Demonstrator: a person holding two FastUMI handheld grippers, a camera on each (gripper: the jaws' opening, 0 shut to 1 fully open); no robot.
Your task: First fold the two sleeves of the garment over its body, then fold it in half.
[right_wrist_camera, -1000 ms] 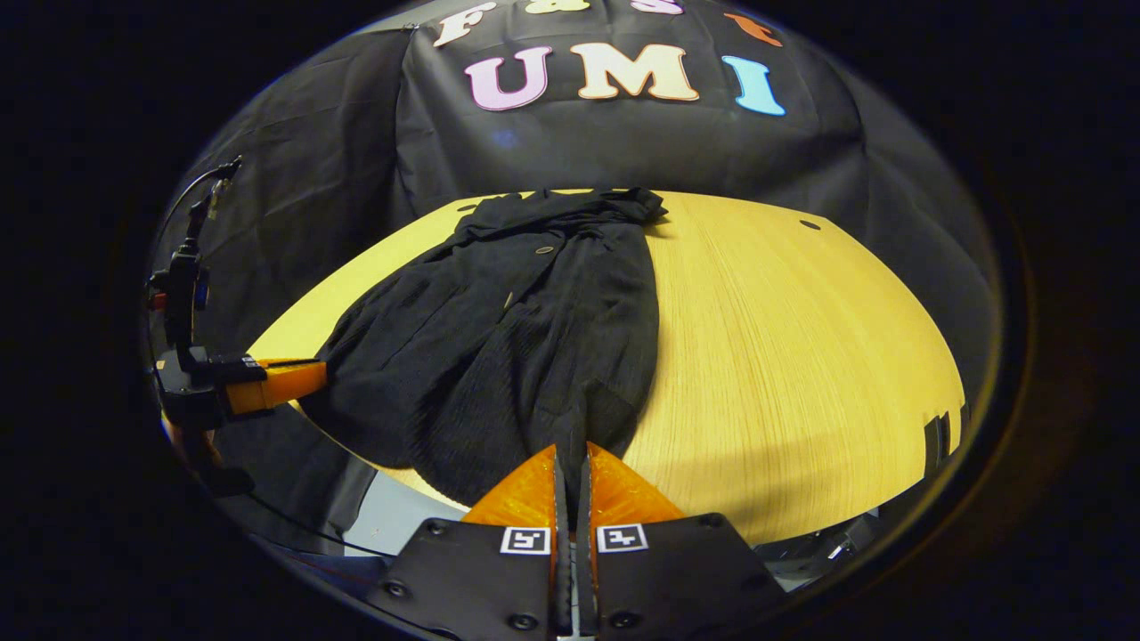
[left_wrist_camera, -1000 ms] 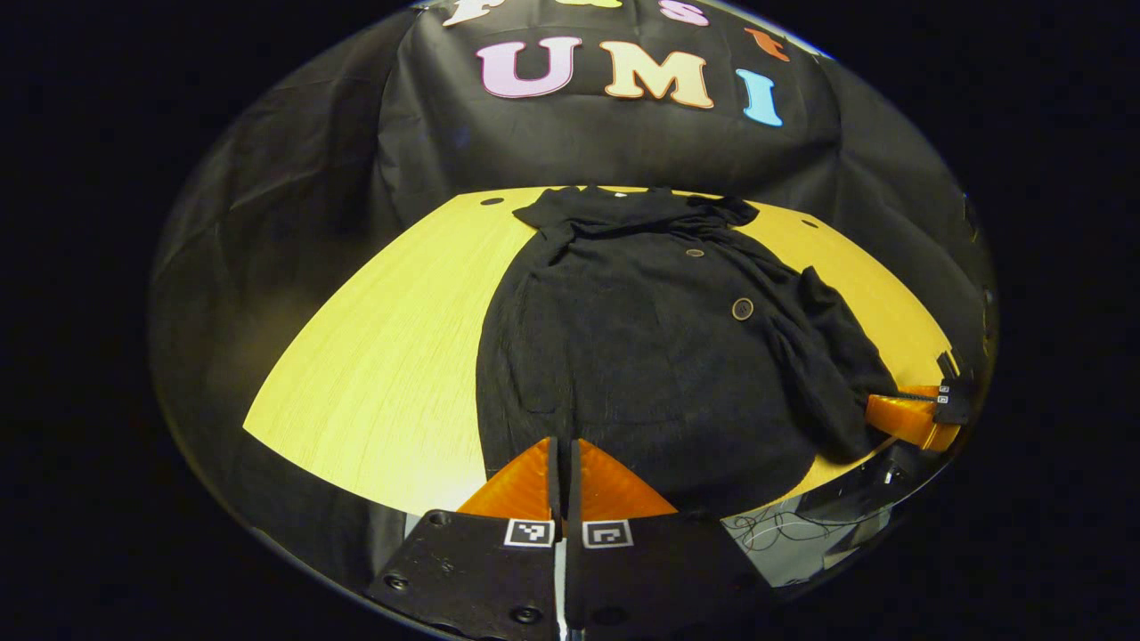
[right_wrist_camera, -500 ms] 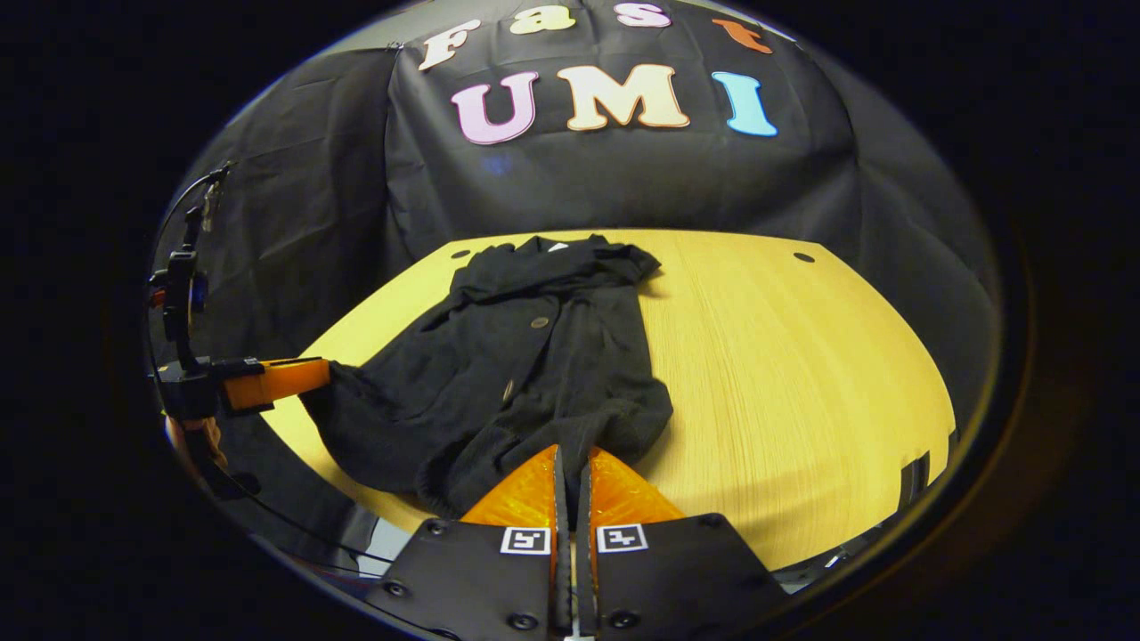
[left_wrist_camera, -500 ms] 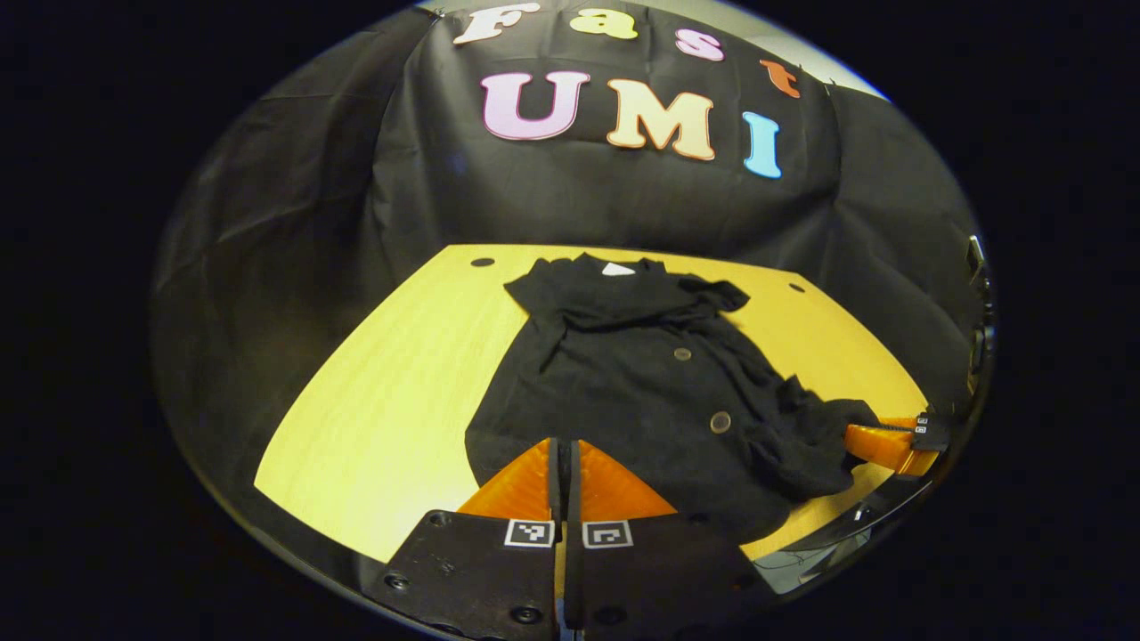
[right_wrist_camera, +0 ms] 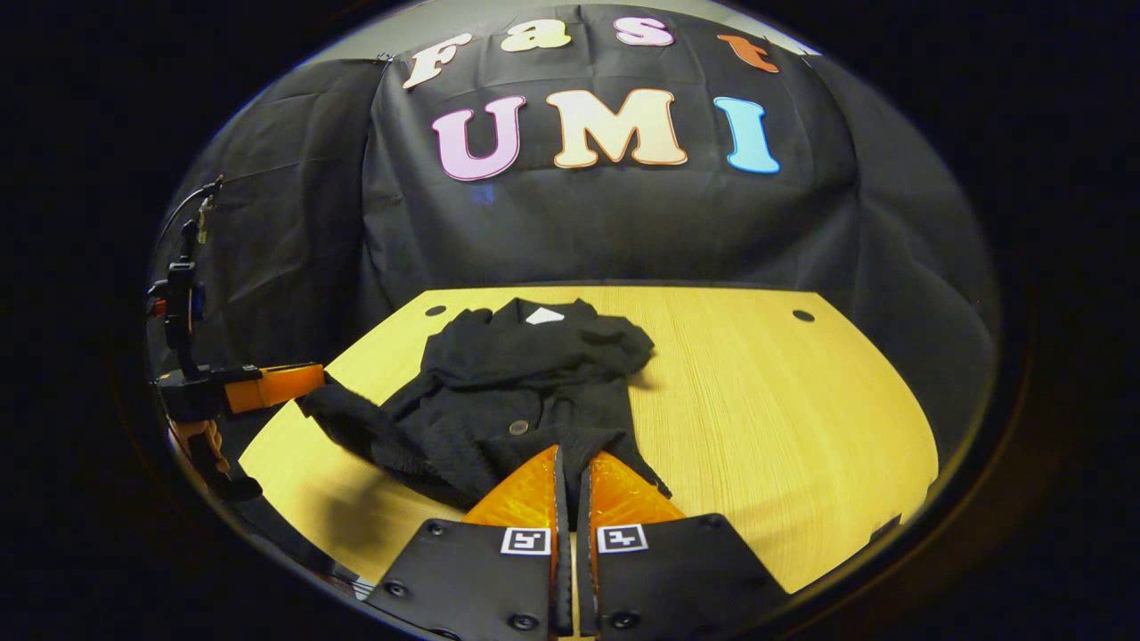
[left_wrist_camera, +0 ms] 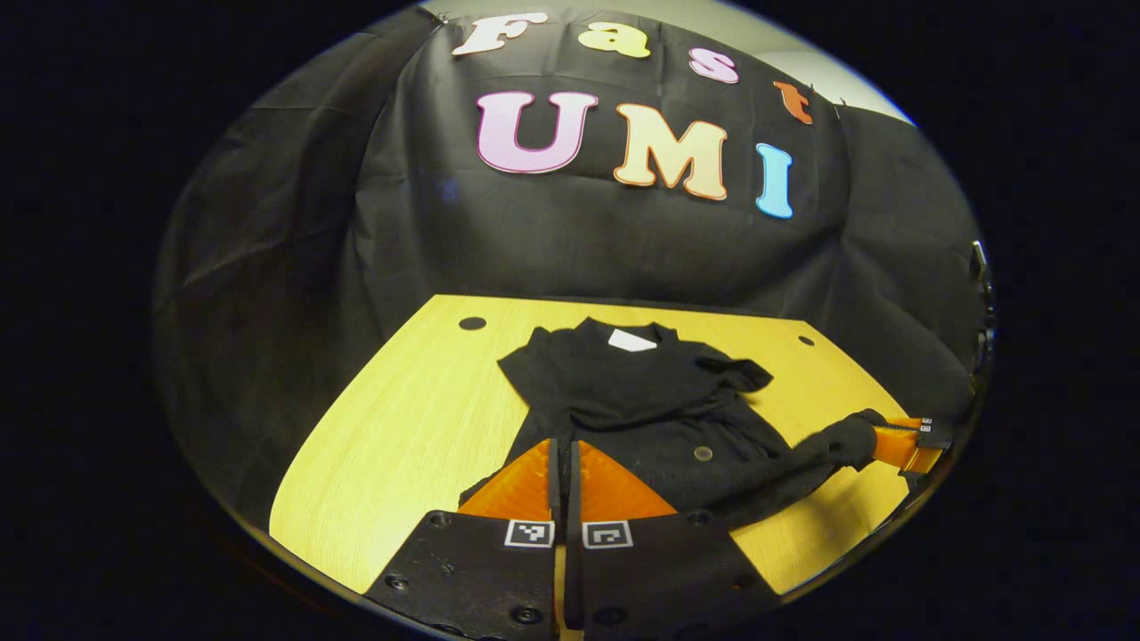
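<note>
spreading across both views, the counter (left_wrist_camera: pixel 383 418) (right_wrist_camera: pixel 784 401) is a pale yellow wood-grain top with a rounded outline and small dark holes (left_wrist_camera: pixel 472 323) near its far corners; the black, creased cloth wall (left_wrist_camera: pixel 294 223) hangs behind it.

on the counter lies the garment (left_wrist_camera: pixel 641 401) (right_wrist_camera: pixel 525 374), a black knit piece with a coarse, matte weave, round buttons (left_wrist_camera: pixel 703 453) down the front and a small white label (left_wrist_camera: pixel 631 339) (right_wrist_camera: pixel 544 315) at the collar. its collar end lies flat at the far side, with the folded sleeves bunched across the chest. the near hem is lifted off the wood and drawn toward the collar, so the lower half curls over the upper half and casts a shadow on the counter.

the left hand-held gripper (left_wrist_camera: pixel 563 476) has its two wedge-shaped, ridged fingers pressed together with the hem corner clamped between them; the cloth runs straight away from its tips. in the right gripper view it shows at the left edge (right_wrist_camera: pixel 294 383), with a stretched strip of hem reaching up to it.

the right hand-held gripper (right_wrist_camera: pixel 570 485) is likewise closed on the other hem corner, the fabric bunching just ahead of its tips. in the left gripper view it shows at the right edge (left_wrist_camera: pixel 882 441), the hem pulled taut to it above the wood.
</note>
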